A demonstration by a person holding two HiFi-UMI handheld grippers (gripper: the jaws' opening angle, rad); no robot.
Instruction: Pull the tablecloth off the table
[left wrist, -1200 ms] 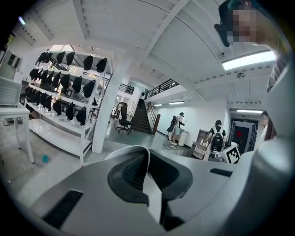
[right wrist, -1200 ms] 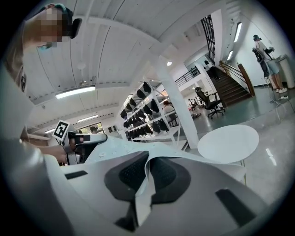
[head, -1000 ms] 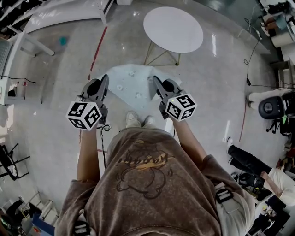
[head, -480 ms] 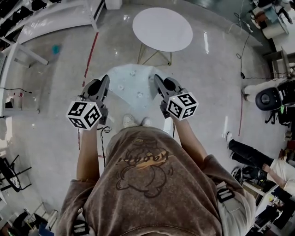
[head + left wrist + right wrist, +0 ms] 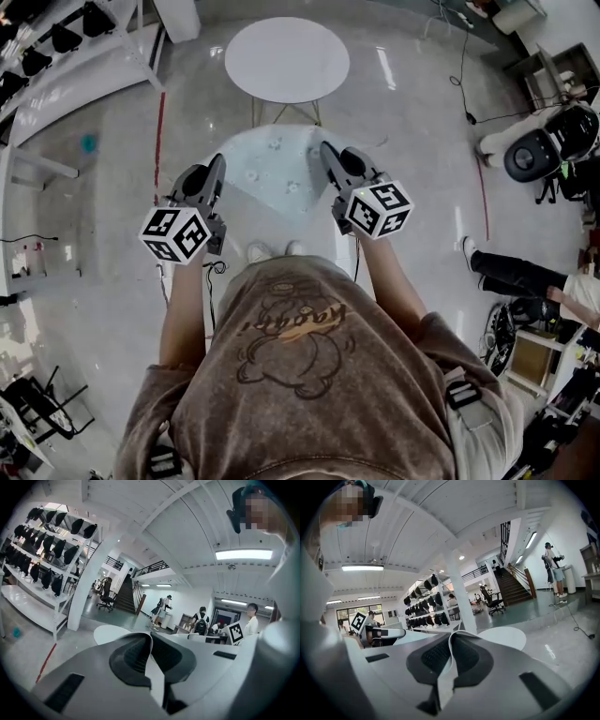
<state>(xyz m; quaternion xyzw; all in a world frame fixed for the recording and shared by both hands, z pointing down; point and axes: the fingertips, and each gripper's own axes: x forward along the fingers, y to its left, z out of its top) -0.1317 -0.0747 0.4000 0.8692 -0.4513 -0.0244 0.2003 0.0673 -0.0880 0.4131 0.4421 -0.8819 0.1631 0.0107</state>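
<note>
The pale tablecloth point(image 5: 267, 173), printed with small flowers, hangs stretched between my two grippers above the floor, clear of the round white table point(image 5: 286, 58) beyond it. My left gripper point(image 5: 217, 161) is shut on the cloth's left edge, and a white fold point(image 5: 153, 667) is pinched between its jaws. My right gripper point(image 5: 326, 150) is shut on the right edge, with a strip of cloth point(image 5: 447, 665) running up between its pads. The bare tabletop shows past the jaws in the left gripper view point(image 5: 110, 632) and in the right gripper view point(image 5: 504, 637).
My feet point(image 5: 272, 250) stand just behind the hanging cloth. A red floor line point(image 5: 157, 122) runs at left beside white shelving point(image 5: 66, 47). A black rounded machine point(image 5: 530, 155) and a seated person's legs point(image 5: 511, 272) are at right.
The view has swung, so the table now lies further left and slightly further off. Both grippers keep their hold on the cloth, and the right one has risen a little.
</note>
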